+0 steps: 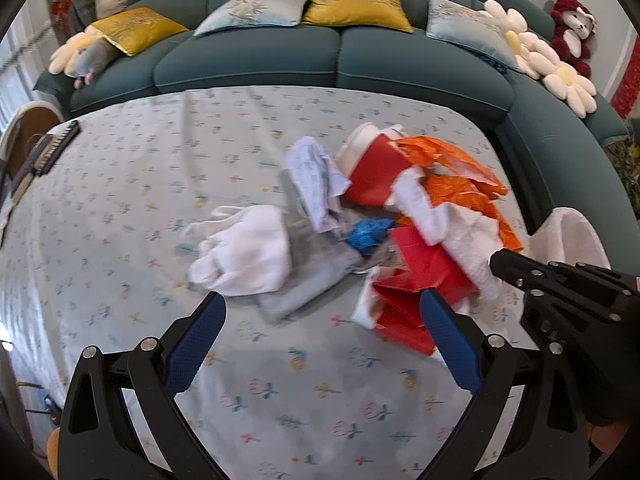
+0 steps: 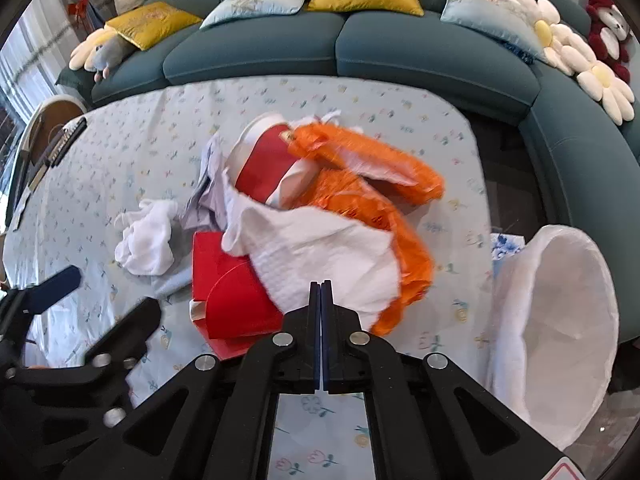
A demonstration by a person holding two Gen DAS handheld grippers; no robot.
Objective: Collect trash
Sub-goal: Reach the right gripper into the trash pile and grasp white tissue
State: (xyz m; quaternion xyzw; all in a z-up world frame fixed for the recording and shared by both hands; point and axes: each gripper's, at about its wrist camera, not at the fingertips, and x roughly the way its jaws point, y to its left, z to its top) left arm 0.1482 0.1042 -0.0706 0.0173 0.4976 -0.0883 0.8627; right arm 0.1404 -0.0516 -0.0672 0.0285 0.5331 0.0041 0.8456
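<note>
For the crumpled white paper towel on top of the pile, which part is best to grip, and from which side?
Grip the white paper towel at its near loose edge, coming from above on the near side. It lies on top of the red box and orange wrapper, so its raised folds give the fingers something to pinch. The right gripper, now shut, must open first.

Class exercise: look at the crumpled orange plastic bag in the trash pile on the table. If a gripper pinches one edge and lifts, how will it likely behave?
The orange bag is thin and crumpled, so it would probably hang limp. It looks light for its size. The white paper towel lies over part of it, so lifting may drag or tip that off.
</note>
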